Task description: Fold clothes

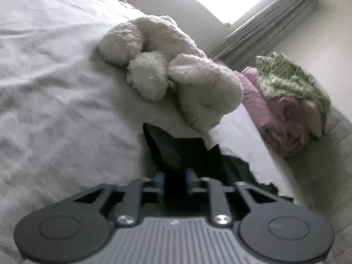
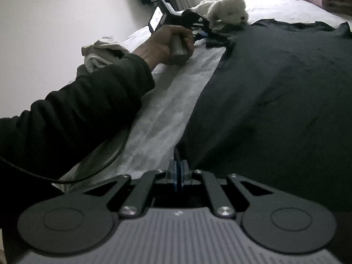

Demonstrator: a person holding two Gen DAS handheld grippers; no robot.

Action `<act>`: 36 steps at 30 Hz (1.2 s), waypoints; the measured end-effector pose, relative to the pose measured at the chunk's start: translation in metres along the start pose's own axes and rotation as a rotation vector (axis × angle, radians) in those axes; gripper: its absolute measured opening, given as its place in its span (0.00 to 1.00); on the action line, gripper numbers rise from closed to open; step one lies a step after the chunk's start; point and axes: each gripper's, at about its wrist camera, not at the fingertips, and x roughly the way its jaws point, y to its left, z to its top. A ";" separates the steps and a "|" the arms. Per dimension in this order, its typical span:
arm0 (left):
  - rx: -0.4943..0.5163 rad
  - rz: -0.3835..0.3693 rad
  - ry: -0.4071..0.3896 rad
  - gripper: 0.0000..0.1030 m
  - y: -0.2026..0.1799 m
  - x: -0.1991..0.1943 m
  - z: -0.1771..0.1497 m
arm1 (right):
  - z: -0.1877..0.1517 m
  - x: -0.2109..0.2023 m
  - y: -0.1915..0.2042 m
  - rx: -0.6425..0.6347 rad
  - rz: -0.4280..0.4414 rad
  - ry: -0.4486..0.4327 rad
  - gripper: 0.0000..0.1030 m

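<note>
On the white-sheeted bed [image 2: 176,92], our left claw [image 1: 175,177] and right claw [image 2: 178,171] each pinch an edge of the dark cotton T-shirt [image 2: 275,92] spread flat. We should lift both together, evenly, clear of the fluffy white plush toy [image 1: 176,72].

Plush toy [image 1: 176,72] blocks just ahead of dark garment [image 1: 176,151] — bare sheet [image 1: 55,110] leftward passable.
</note>
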 end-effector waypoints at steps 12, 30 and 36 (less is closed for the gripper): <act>0.126 0.018 0.005 0.69 -0.022 0.013 -0.002 | -0.005 0.003 0.014 -0.077 -0.013 0.027 0.32; 0.230 0.095 -0.102 0.04 -0.056 -0.002 -0.002 | -0.001 -0.024 -0.022 0.176 0.143 -0.035 0.04; 0.249 0.189 -0.049 0.05 -0.052 0.008 -0.010 | -0.009 -0.019 -0.023 0.170 0.170 0.011 0.03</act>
